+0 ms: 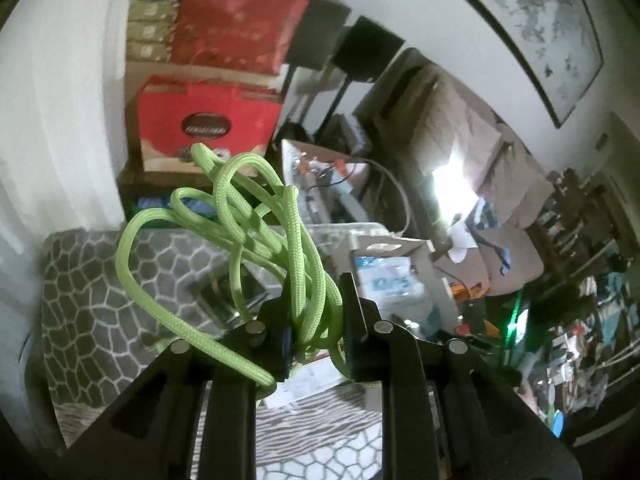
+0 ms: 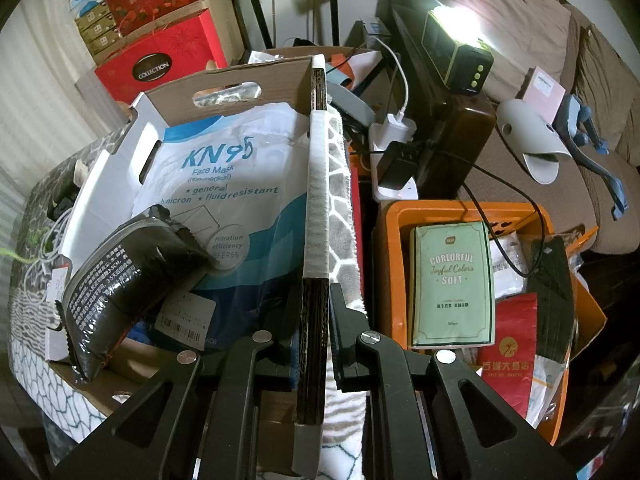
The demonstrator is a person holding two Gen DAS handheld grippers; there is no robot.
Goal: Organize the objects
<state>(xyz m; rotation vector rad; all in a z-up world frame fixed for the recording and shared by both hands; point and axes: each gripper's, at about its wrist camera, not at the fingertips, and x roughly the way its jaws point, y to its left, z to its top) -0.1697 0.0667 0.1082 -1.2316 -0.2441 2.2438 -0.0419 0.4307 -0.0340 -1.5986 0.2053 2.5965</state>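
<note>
Left wrist view: the left gripper (image 1: 316, 320) pinches a tangled bundle of lime-green braided cord (image 1: 256, 224), its jaws closed on the gathered strands while loose loops stand up ahead of the fingers and one end trails down across the left finger. The bundle is held in the air, clear of the grey blanket with a white cracked-stone pattern (image 1: 92, 280) below it; stacked red gift boxes (image 1: 208, 120) fill the background. Right wrist view: the right gripper (image 2: 316, 312) is pressed together on the upright edge of a white-and-brown cardboard box (image 2: 318, 184), apparently steadying it. That box holds a white-and-blue KN95 face-mask pouch (image 2: 224, 184) and a black foil packet with white print (image 2: 120, 276). Just beside it stands an orange plastic basket (image 2: 394, 264) containing a pale green tissue pack (image 2: 452, 280) among other packets. The step in hand appears to be the transfer of the picked-up cord toward a container. The next move would call for carrying the bundle over the chosen container, lowering it until the dangling loops are inside the rim, then parting the jaws; a trailing strand could snag on a finger or the box wall.
</note>
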